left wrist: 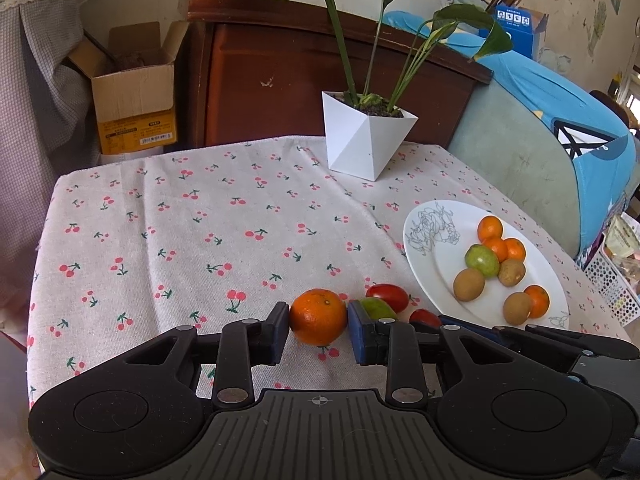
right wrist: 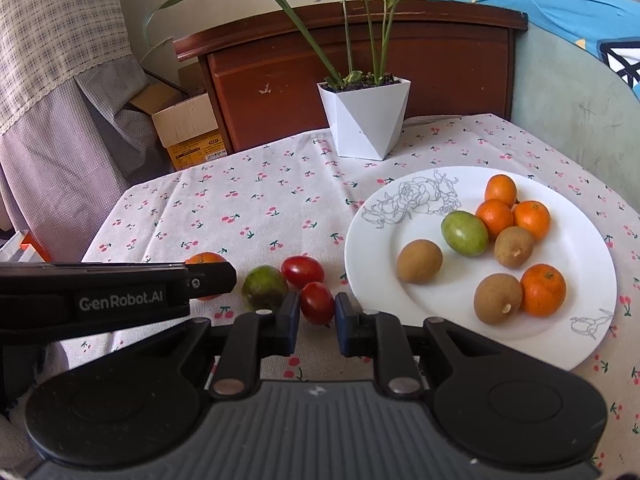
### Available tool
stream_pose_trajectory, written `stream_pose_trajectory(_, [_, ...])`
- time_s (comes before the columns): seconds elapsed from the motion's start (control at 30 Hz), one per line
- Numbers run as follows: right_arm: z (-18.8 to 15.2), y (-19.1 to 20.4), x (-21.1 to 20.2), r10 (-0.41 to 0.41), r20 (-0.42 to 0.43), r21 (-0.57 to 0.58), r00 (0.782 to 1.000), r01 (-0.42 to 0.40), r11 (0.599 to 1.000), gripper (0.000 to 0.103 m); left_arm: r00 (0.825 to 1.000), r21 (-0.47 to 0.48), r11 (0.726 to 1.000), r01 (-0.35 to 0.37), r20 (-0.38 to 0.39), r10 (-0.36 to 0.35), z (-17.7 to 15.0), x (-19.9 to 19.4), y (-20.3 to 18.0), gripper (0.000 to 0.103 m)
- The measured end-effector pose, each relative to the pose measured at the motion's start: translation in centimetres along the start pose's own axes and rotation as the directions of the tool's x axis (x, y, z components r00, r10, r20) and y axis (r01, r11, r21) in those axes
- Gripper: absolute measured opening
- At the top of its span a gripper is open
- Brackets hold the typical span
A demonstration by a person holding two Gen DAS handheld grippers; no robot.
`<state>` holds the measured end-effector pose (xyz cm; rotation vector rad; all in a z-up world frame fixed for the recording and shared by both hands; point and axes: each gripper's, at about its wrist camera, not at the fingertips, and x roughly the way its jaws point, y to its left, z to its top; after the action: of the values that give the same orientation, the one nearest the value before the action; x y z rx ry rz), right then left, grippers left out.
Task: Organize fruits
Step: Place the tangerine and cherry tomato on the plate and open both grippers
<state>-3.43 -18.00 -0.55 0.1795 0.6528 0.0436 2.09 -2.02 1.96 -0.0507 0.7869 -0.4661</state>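
Note:
A white plate [right wrist: 472,332] with a rose drawing holds several fruits: small oranges, brown kiwis and a green fruit [right wrist: 464,233]. It also shows at the right of the left wrist view [left wrist: 440,248]. On the cloth, my left gripper [left wrist: 318,320] is shut on an orange [left wrist: 318,317], its pads touching both sides. My right gripper [right wrist: 317,312] has its jaws around a red tomato [right wrist: 317,303], the pads close to or touching it. A second tomato [right wrist: 302,272] and a green fruit [right wrist: 265,286] lie just beyond.
A white angular pot [left wrist: 362,140] with a leafy plant stands at the table's far edge. A cherry-print cloth [left wrist: 200,232] covers the table. A wooden cabinet [left wrist: 280,80], a cardboard box [left wrist: 132,88] and a blue-draped sofa [left wrist: 560,120] lie behind.

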Motion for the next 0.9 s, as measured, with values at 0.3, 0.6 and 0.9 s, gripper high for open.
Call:
stream_pose_trajectory(0.3, [1.1,-0.7,-1.3,-0.008,0.054,0.020,0.998,0.007,1.000,0.018,0.999,-0.004,1.000,0.018,0.046,-0.018,1.2,-1.2,-0.5,0.029])
stream_pose_trajectory(0.6, [1.9,-2.8,-2.6,-0.058,0.102,0.071,0.993,0.051,0.996,0.018,0.995,0.009,0.997,0.074,0.060,-0.074,1.7,-1.5,-2.5,0.029])
stream_pose_trajectory(0.9, [2.3,-5.2,-3.9,-0.113,0.132,0.125,0.985,0.096,0.987,0.018,0.990,0.026,0.992,0.127,0.054,-0.128,1.8,-1.1,-5.2,0.029])
